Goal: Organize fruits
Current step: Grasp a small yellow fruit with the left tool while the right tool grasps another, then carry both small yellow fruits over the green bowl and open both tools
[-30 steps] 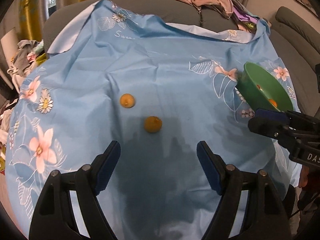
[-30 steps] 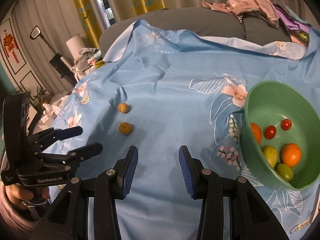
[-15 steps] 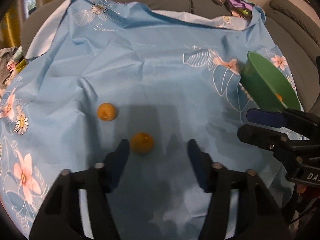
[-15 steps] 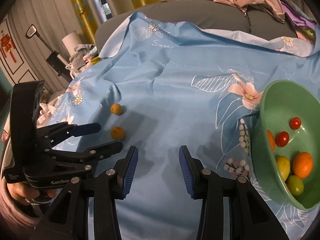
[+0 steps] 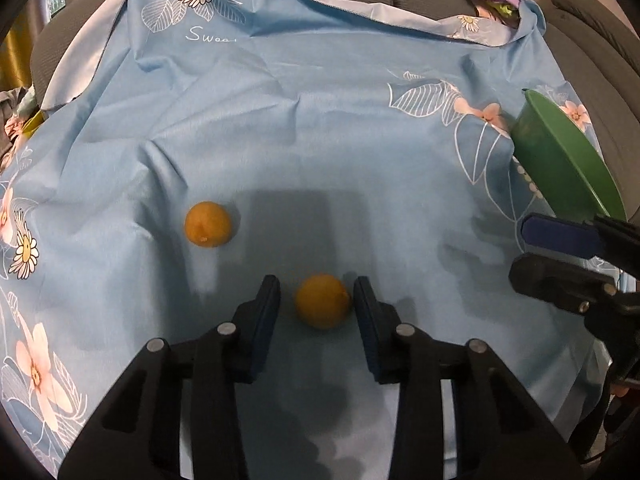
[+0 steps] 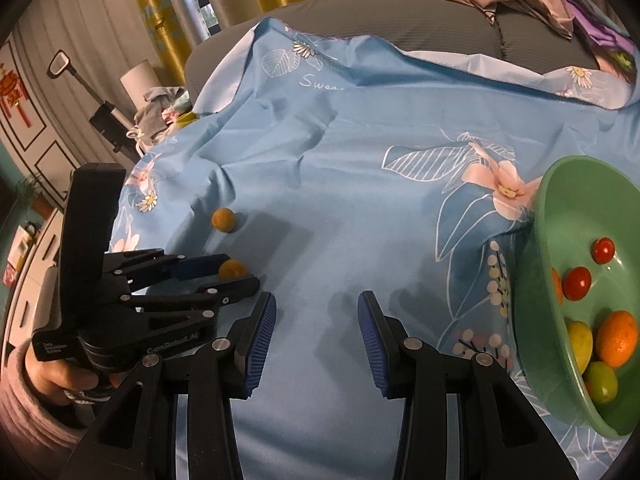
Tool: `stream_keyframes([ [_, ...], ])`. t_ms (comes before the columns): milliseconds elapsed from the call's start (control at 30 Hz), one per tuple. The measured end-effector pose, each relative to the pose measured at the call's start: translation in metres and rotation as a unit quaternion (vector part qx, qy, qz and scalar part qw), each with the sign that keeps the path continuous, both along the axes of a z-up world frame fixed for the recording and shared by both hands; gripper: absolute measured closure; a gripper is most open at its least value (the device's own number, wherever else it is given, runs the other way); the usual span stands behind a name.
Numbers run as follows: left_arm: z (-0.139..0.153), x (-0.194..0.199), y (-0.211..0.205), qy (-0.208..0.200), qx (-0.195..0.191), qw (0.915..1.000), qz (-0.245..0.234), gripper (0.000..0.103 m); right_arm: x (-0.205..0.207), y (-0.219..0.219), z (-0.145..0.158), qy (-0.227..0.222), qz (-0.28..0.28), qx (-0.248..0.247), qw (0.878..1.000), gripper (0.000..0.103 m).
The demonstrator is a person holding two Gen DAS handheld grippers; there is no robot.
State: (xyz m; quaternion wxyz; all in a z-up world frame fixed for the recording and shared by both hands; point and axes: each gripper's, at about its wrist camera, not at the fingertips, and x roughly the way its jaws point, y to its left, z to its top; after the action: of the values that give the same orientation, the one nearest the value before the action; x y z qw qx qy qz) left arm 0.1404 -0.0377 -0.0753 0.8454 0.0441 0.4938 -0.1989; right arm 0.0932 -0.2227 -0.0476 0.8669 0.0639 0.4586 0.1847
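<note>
1. Straddling the near orange fruit now: the left gripper has come down and fwd since 1 s ago, when both fruits lay well ahead of its tips. Its jaws have narrowed but aren't shut; the right pad looks touching or nearly so, with a gap on the left side.
2. Meaning: pick is set up, grasp not yet closed. Next is prob. squeeze, lift, carry right to the green bowl.
3. Second orange fruit sits on the blue floral cloth, up-left of the first and apart from it; untouched.
4. Right gripper hovers over bare cloth, spread wide, holding nothing; barely shifted vs. 0.5 s ago.
5. Bowl, tilted, at the cloth's right edge already holds cherry tomatoes, an orange, plus yellow and green fruits.
6. Hard to tell: fruit type (small citrus? loquat?), actual pad contact. Bowl cut off at frame edge; left view shows only its outer wall.
</note>
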Motion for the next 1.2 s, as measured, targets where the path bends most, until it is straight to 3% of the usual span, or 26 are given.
stream_keyframes([
  [133,-0.001,-0.001,0.002,-0.010,0.004,0.9999,0.000,0.075,0.003,0.003,-0.003,0.003,0.003,-0.005,1.000,0.060],
  [300,0.003,-0.004,0.011,-0.012,-0.017,0.9998,0.007,0.075,0.008,0.009,-0.007,0.009,0.007,-0.011,1.000,0.060],
  [500,0.035,-0.018,0.049,-0.048,-0.056,0.9961,0.048,0.075,0.021,0.029,-0.012,0.013,0.037,-0.009,0.999,0.060],
  [667,0.049,-0.025,0.077,-0.070,-0.059,0.9916,0.091,0.075,0.045,0.062,-0.017,0.015,0.086,0.024,0.996,0.060],
  [867,0.050,-0.023,0.100,-0.069,-0.064,0.9888,0.116,0.075,0.082,0.102,-0.025,0.025,0.126,0.030,0.991,0.060],
  [1200,0.050,-0.026,0.111,-0.068,-0.073,0.9881,0.117,0.075,0.099,0.134,-0.039,0.019,0.153,-0.004,0.988,0.060],
])
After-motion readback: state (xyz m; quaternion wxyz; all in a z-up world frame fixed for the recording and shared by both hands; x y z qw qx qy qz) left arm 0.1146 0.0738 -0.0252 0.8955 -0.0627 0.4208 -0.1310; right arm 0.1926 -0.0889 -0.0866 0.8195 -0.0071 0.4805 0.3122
